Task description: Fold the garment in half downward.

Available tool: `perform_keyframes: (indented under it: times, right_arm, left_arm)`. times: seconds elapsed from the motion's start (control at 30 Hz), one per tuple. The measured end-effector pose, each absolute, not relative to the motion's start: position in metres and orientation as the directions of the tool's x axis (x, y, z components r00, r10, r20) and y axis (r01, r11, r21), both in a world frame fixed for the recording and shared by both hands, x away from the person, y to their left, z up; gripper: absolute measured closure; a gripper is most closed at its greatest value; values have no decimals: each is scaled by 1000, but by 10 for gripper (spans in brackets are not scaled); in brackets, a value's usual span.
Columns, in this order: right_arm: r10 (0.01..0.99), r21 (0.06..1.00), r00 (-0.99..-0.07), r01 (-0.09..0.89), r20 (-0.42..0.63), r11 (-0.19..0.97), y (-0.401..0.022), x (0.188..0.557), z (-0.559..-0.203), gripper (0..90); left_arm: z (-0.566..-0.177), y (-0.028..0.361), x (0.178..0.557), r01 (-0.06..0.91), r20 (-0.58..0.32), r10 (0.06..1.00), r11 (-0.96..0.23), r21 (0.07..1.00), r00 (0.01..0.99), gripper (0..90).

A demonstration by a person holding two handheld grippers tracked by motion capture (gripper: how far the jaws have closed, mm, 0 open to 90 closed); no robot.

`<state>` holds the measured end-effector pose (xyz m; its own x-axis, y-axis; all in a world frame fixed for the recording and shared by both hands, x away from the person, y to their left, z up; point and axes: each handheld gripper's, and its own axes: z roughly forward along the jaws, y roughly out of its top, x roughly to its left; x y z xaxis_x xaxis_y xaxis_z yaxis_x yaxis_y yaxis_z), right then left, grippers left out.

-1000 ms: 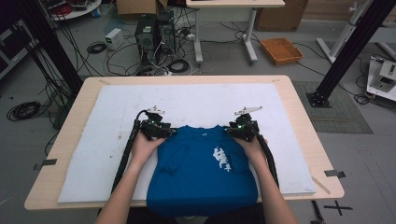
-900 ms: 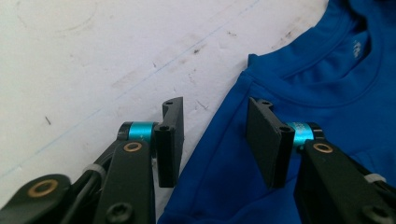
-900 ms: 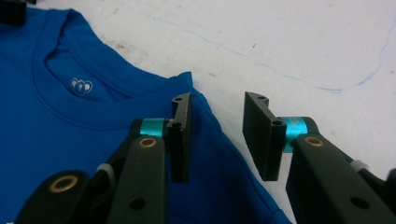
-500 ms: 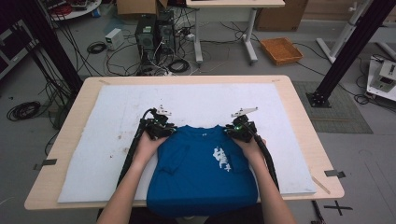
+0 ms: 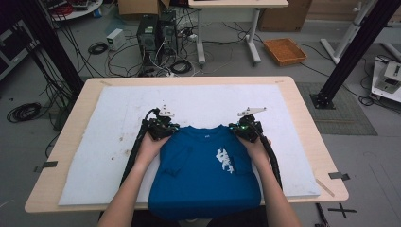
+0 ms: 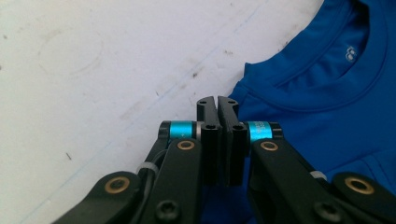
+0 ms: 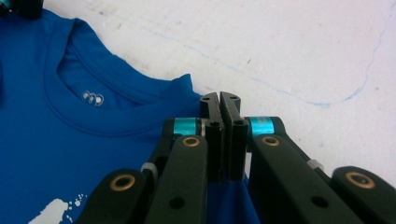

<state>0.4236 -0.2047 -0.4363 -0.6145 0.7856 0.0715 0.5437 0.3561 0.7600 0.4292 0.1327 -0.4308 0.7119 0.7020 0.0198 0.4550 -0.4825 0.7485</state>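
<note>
Plainly, a blue shirt point(image 5: 204, 172) is laid face up on a white mat point(image 5: 94, 142) that covers the table point(image 5: 302, 109), with its collar toward the far edge and its hem hanging over the near edge by the person. Its long axis is thus run from the person outward, and it is set squarely between the two hands. The left tongs point(image 5: 163, 126) are placed at the shirt's left shoulder and the right tongs point(image 5: 246, 127) at its right shoulder, one on each side of the collar, so neither hand is nearer than the other. In the left gripper view the left tongs point(image 6: 217, 103) are seen with jaws pressed together, blue cloth being visible beneath them at the shoulder corner; in the right gripper view the right tongs point(image 7: 219, 100) are likewise closed, with cloth pinched below the tips. Each pair is judged to be holding a shoulder of the shirt. Since the garment lies behind the tips, toward the person, any lift or drag would be expected to carry it by the shoulders. A white splashed print point(image 5: 226, 160) is borne on the chest, but no words can be read in it. A small pale logo point(image 7: 91, 98) is printed inside the neck; it is too small to be made out.
</note>
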Motion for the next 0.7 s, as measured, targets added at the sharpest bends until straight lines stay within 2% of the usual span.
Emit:
perform_keyframes:
  times: [0.4, 0.7]
  right_arm:
    - [794, 794, -604, 517, 71, 321, -201, 443, -413, 891]
    - [789, 832, -612, 467, 60, 299, -201, 422, -392, 891]
  left_arm:
    - [-407, 142, 450, 443, 18, 726, -439, 782, 688, 881]
    - [-383, 148, 424, 367, 28, 696, -412, 834, 717, 881]
